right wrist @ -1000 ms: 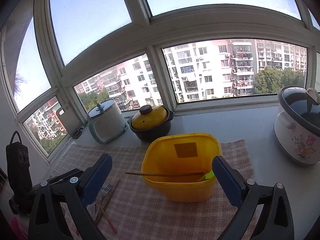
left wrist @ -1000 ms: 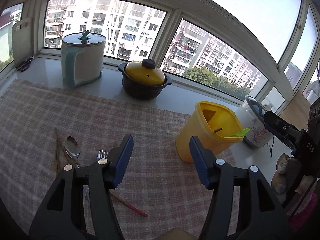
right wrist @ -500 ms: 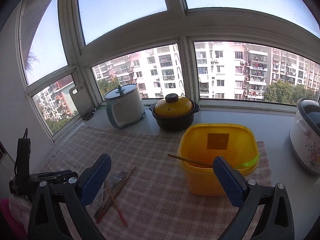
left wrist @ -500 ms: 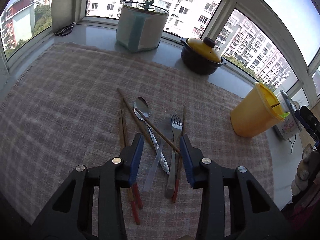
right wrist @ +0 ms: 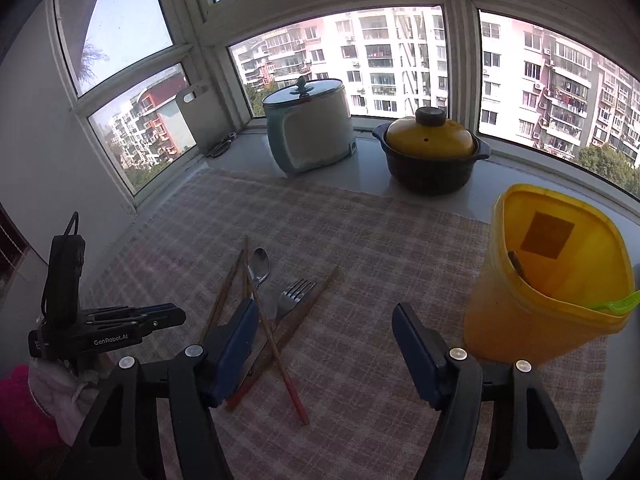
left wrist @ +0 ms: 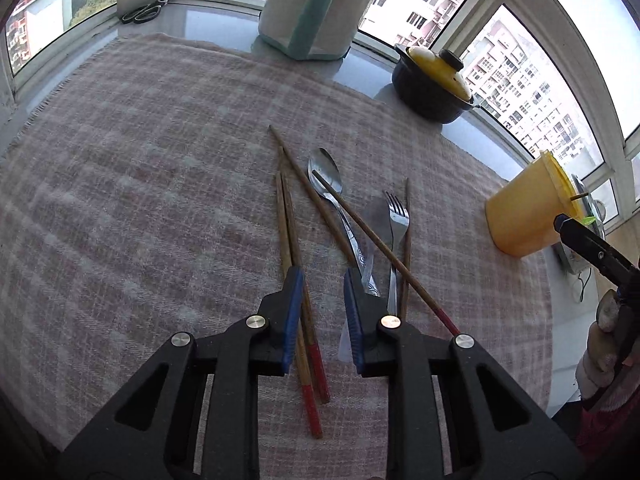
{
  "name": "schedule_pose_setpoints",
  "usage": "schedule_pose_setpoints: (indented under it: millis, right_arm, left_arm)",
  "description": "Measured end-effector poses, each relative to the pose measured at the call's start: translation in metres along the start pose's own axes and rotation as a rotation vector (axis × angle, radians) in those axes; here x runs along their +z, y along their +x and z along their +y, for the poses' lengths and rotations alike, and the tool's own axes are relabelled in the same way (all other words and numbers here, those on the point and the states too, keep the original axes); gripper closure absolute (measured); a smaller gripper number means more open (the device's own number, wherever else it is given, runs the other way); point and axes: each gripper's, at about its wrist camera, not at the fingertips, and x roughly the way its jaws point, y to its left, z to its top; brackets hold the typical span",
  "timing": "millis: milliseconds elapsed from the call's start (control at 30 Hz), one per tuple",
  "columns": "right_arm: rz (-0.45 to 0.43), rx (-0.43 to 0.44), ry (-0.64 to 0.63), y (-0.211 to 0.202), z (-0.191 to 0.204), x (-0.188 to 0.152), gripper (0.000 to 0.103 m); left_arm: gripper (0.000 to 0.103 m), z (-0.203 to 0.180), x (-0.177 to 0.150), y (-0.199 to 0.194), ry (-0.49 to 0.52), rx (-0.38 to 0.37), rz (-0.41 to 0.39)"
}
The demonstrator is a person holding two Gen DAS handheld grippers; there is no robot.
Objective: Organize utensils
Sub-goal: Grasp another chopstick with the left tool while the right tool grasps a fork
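- Left gripper (left wrist: pixel 320 304): low over the utensil pile on the checked cloth (left wrist: pixel 140 200), pointed steeply down. Jaws have just been closing, now a narrow gap, not clamped; blue pads sit either side of the handle ends. Paired chopsticks (left wrist: pixel 289 236) run right along the left pad's inner face, can't tell if touching.
- Paired chopsticks: brown wood w/ red ends, side by side, red ends toward the camera.
- Another chopstick (left wrist: pixel 308 184): lies diagonal, passes under the spoon handle.
- Spoon (left wrist: pixel 326 174): steel, bowl up, embossed handle ending at the right pad.
- Long chopstick (left wrist: pixel 380 244): lies across the spoon bowl, red tip near the right finger base.
- Fork (left wrist: pixel 397 216): steel, tines pointing away, one more chopstick just beside it on the right.
- Right gripper (right wrist: pixel 324 340): jaws have just been closing, still wide apart, nothing between them but cloth.
- Yellow holder (right wrist: pixel 548 280): upright on the cloth's right edge, well apart from the pile; a chopstick and a green plastic utensil (right wrist: pixel 618 303) stick out of it.
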Motion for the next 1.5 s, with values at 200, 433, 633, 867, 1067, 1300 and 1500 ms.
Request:
schedule_pose_setpoints:
  millis: [200,433,633,867,1067,1300,1500]
  right_arm:
    - [0.122,0.093,0.011,0.04,0.013,0.001,0.052]
    - [0.248,0.192,0.097,0.086,0.012,-0.004,0.067]
    - [0.302,0.218,0.146,0.109,0.009,-0.006,0.07]
    - [0.331,0.211,0.154,0.123,0.01,-0.006,0.074]
    - [0.343,0.194,0.102,0.129,0.02,-0.005,0.074]
    - [0.348,0.182,0.089,0.135,0.022,-0.001,0.074]
    - [0.361,0.179,0.095,0.143,0.022,0.001,0.076]
  left_arm:
    - [0.09,0.012,0.003,0.016,-0.017,0.009,0.035]
    - [0.09,0.012,0.003,0.03,0.007,0.005,0.072]
    - [0.09,0.013,0.005,0.04,0.011,0.001,0.09]
    - [0.09,0.012,0.011,0.051,0.027,0.014,0.103]
    - [0.09,0.015,0.012,0.056,0.046,0.045,0.112]
    - [0.09,0.017,0.013,0.059,0.07,0.07,0.124]
    - [0.09,0.009,0.017,0.066,0.108,0.09,0.137]
